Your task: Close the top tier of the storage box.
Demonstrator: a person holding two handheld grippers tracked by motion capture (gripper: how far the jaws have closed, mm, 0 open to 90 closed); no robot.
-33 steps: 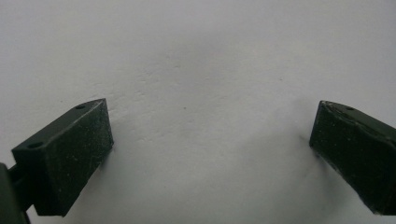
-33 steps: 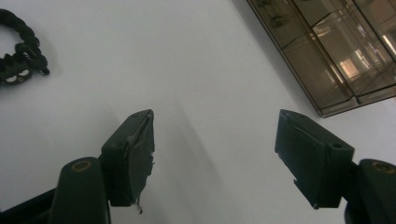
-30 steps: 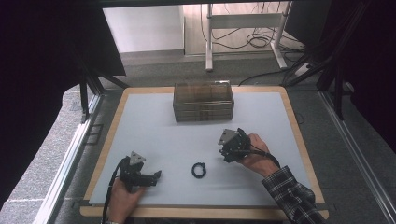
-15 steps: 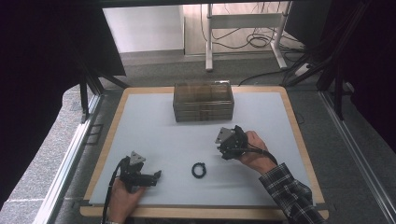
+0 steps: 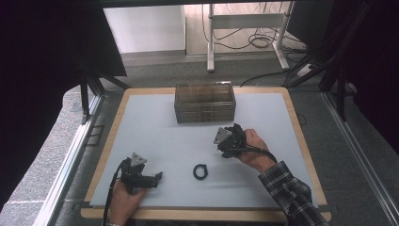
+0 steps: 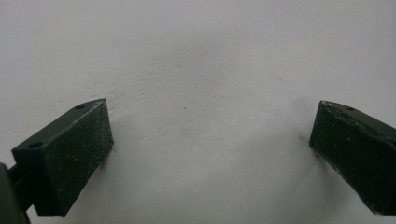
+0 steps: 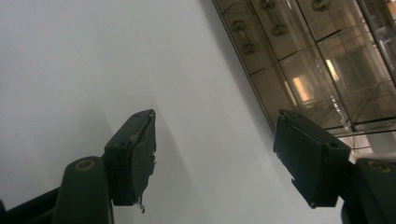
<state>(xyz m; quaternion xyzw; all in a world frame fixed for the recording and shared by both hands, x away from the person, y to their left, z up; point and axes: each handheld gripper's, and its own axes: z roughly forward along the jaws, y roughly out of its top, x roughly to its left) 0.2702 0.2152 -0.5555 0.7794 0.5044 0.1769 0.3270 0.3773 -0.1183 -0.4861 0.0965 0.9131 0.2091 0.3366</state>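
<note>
Right gripper view: right tongs (image 7: 215, 158) agape, empty.

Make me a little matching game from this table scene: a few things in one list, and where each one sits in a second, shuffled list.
Things:
1. small black ring
2. clear brown plastic compartment box
3. left gripper
4. right gripper

Places:
A. far middle of the white table
B. near left corner, fingers open on the bare surface
C. lying free in the near middle
D. right of centre, just in front of the box, fingers open

Pairs: 1-C, 2-A, 3-B, 4-D
</note>
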